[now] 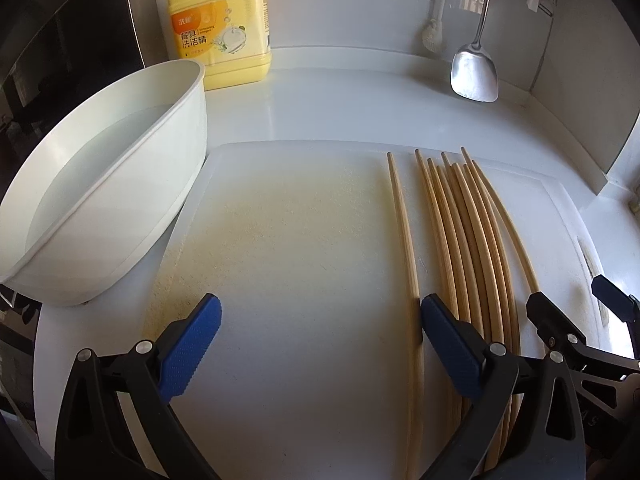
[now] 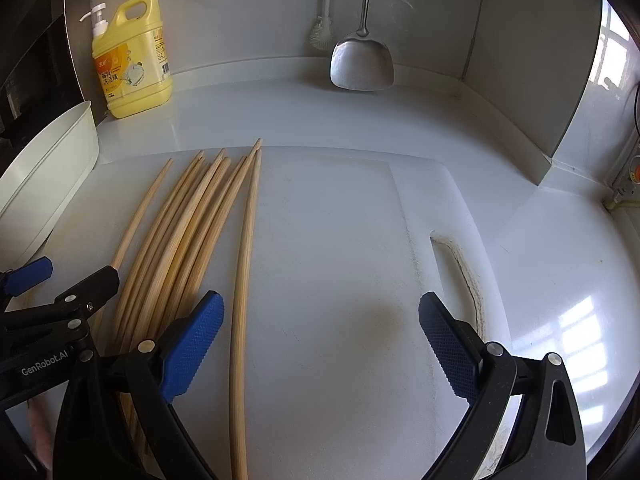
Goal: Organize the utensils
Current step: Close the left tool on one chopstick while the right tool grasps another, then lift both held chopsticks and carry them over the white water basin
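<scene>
Several wooden chopsticks [image 1: 466, 240] lie side by side on a white cutting board [image 1: 280, 240], with one chopstick [image 1: 404, 224] a little apart on their left. My left gripper [image 1: 320, 340] is open and empty over the board, its right finger beside that single chopstick. The right gripper shows at the right edge [image 1: 560, 320]. In the right wrist view the bundle [image 2: 180, 240] lies left, with one chopstick [image 2: 244, 280] apart on its right. My right gripper [image 2: 320, 344] is open and empty over the bare board [image 2: 340, 240].
A white basin of water [image 1: 100, 184] stands left of the board. A yellow dish soap jug [image 1: 220, 28] stands at the back. A metal spatula [image 1: 474, 74] and a white brush [image 1: 432, 36] hang on the back wall. The counter meets a wall corner at right.
</scene>
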